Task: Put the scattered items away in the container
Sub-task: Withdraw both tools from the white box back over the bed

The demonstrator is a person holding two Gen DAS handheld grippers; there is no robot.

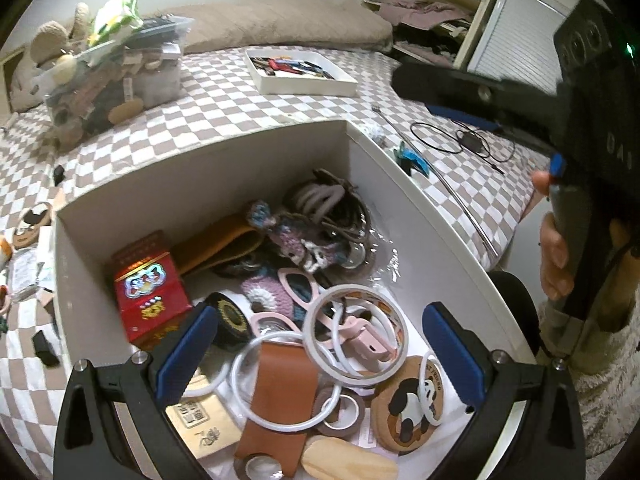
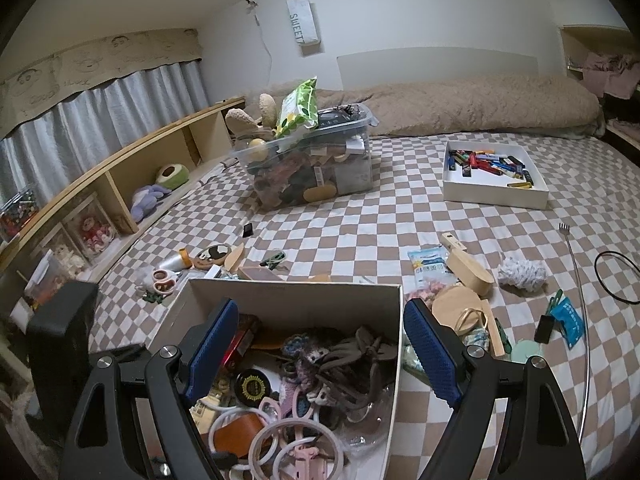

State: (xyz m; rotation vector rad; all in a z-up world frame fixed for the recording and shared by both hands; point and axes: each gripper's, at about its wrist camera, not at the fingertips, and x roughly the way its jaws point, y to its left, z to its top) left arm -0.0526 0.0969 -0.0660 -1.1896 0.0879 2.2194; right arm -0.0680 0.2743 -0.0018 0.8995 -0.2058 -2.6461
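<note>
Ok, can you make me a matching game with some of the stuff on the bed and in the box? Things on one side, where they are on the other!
Things:
1. red tin
2. panda coaster
3. batteries
4. green snack bag

Places:
A. in the shallow white tray further up the bed
B. on top of the clear plastic bin
C. standing in the white box, by its left wall
D. lying flat in the white box, at its near right corner

Pairs: 1-C, 2-D, 3-A, 4-B
</note>
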